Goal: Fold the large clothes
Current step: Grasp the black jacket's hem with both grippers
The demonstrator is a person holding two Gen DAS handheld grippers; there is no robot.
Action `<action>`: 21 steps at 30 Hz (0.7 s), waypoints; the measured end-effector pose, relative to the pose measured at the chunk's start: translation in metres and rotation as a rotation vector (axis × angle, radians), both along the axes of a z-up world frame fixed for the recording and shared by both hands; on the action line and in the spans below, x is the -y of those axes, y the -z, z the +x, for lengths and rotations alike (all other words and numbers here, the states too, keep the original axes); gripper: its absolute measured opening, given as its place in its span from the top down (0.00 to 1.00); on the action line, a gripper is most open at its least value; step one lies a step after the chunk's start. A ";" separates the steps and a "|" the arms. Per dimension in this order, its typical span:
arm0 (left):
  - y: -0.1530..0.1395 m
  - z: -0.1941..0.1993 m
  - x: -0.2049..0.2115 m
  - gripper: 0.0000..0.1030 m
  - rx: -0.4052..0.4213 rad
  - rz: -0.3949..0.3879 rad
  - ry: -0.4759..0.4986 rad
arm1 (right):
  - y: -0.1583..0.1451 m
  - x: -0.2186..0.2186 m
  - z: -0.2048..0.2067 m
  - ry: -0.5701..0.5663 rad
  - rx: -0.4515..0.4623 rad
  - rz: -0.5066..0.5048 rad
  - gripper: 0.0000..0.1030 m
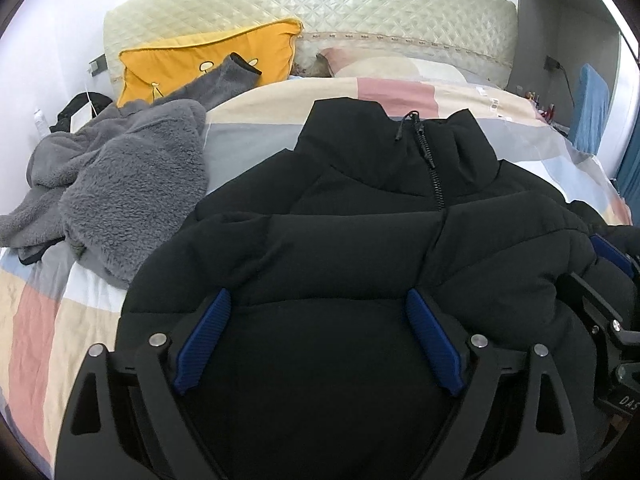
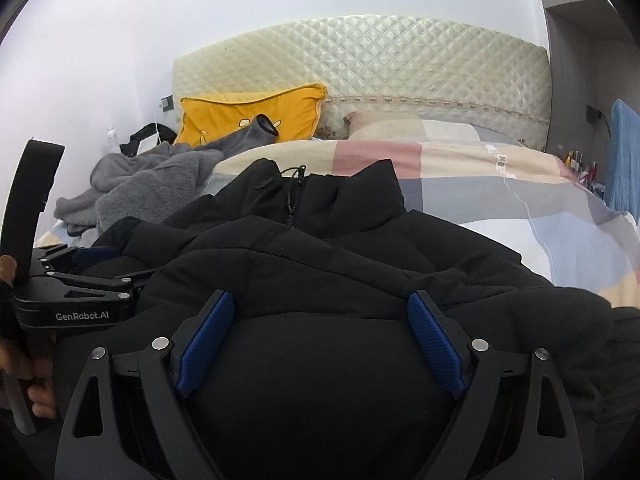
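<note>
A black puffer jacket (image 1: 360, 220) lies front up on the checked bedspread (image 1: 36, 320), zip (image 1: 434, 172) closed and collar toward the headboard. My left gripper (image 1: 318, 294) hovers low over its lower left part, jaws wide. The blue pads (image 1: 208, 332) are bare, with the puffy fabric bulging beneath and beyond them. My right gripper (image 2: 320, 295) stands open in the same way over the jacket (image 2: 320, 256) on its right side. The right wrist view also shows the left tool's body (image 2: 76, 300) at the left, held by a hand (image 2: 38, 396).
A crumpled grey fleece garment (image 1: 120, 184) lies left of the jacket, one sleeve reaching a yellow pillow (image 1: 192, 64). A quilted cream headboard (image 1: 320, 8) backs the bed. A blue object (image 1: 592, 108) and small items stand beyond the bed's right side.
</note>
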State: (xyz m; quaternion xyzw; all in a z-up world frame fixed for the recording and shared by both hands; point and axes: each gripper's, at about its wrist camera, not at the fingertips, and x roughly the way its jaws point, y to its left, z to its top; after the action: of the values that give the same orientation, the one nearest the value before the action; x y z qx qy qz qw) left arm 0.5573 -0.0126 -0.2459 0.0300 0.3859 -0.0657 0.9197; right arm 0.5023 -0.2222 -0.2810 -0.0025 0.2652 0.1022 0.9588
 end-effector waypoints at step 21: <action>-0.063 -0.117 -0.069 0.09 0.051 0.004 -0.037 | -0.070 0.059 -0.122 0.006 -0.006 -0.059 0.12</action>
State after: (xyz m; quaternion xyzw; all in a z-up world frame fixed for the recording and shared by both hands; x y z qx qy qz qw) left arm 0.4404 0.0564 -0.1825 0.0264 0.3628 -0.0473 0.9303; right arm 0.3808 -0.2808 -0.2108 -0.0295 0.2709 0.0915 0.9578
